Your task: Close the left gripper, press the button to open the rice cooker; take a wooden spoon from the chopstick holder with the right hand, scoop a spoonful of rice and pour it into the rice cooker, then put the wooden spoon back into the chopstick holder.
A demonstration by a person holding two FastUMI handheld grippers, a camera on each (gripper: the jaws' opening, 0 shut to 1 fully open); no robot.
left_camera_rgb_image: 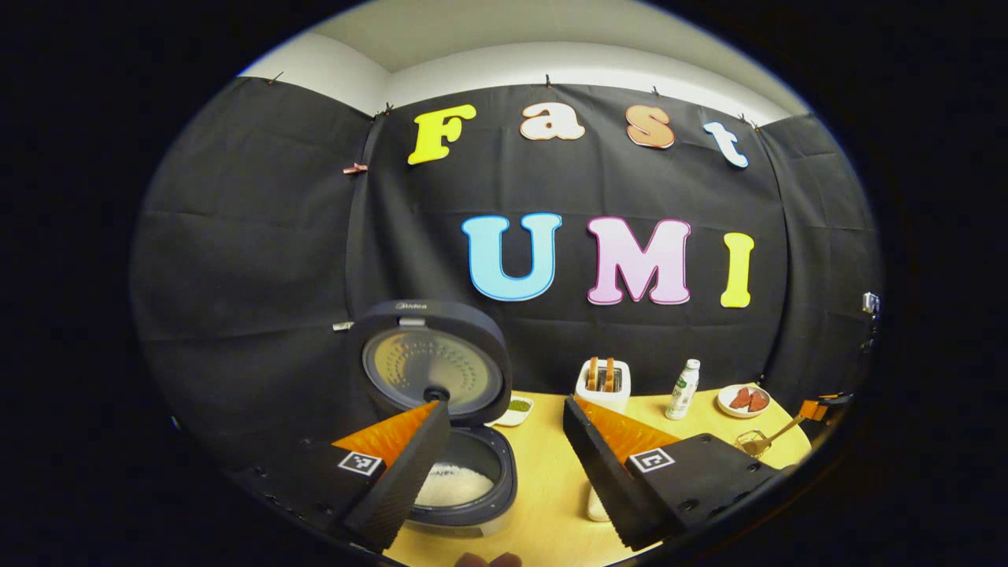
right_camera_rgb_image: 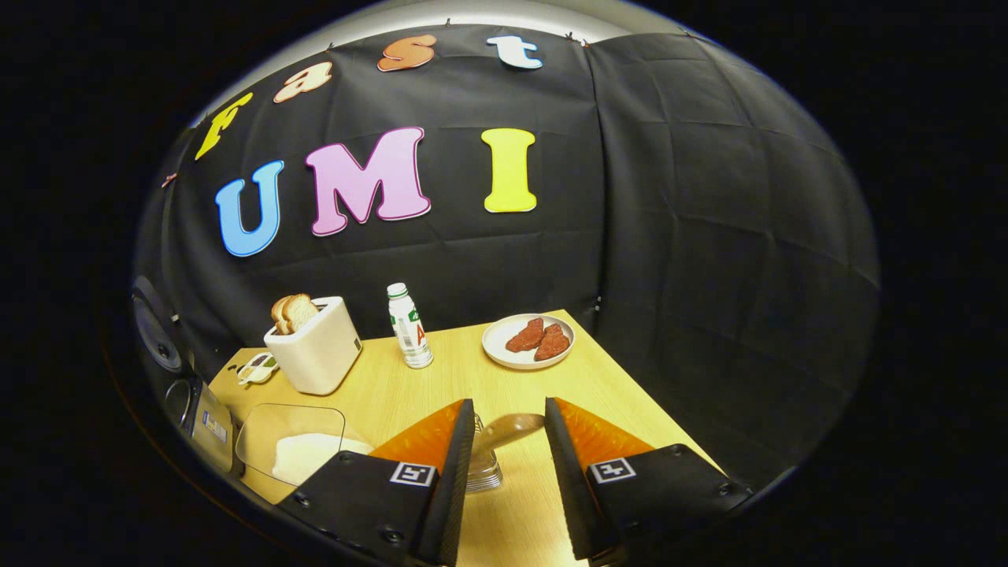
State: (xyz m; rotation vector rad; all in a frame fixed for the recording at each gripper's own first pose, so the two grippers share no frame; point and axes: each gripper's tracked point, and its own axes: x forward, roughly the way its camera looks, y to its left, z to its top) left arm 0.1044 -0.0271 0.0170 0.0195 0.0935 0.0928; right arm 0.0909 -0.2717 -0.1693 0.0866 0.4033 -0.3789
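Two grippers gape: left gripper wide beside the round rice cooker, glossy lid raised; right gripper straddles the smooth wooden spoon, contact unclear.

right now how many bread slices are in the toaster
2, standing side by side in the slots of the white toaster: one slice nearer the wall, the other slice beside it. None looks hidden.

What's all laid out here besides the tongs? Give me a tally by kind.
Appliances: 2 (cooker, toaster)
Dishes: 2 (plate, small dish)
Clear containers: 2 (rice tub, holder)
Bottle: 1
Spoon: 1
Total: 8
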